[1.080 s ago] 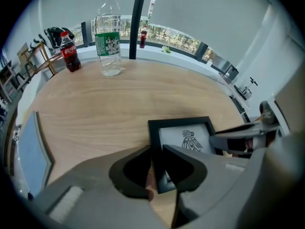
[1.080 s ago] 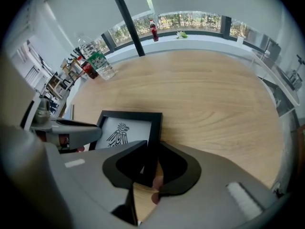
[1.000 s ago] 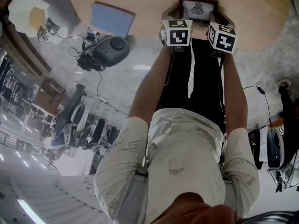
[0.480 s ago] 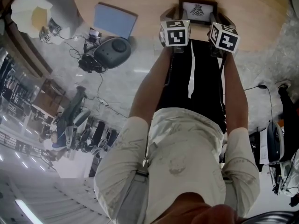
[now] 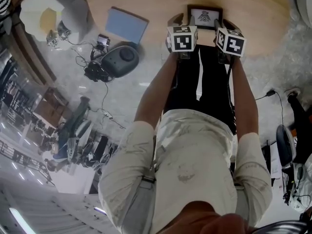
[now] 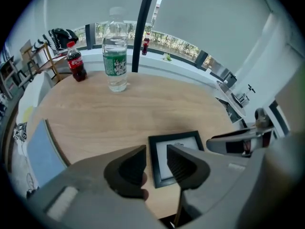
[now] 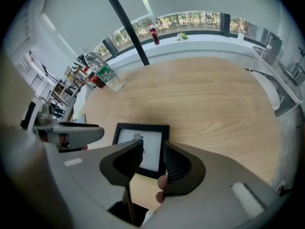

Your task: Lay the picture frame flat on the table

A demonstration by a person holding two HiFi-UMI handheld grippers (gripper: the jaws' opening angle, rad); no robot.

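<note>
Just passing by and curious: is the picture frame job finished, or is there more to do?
Looks done: the picture frame lies flat on the table. The left gripper and right gripper have just opened, jaws apart and empty above it. Nothing seems left but drawing back.

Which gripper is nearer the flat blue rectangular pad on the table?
Left. The left gripper hovers over the left edge of the black picture frame, the side toward the flat blue rectangular pad; the right gripper is over the frame's right edge, farther off.
</note>
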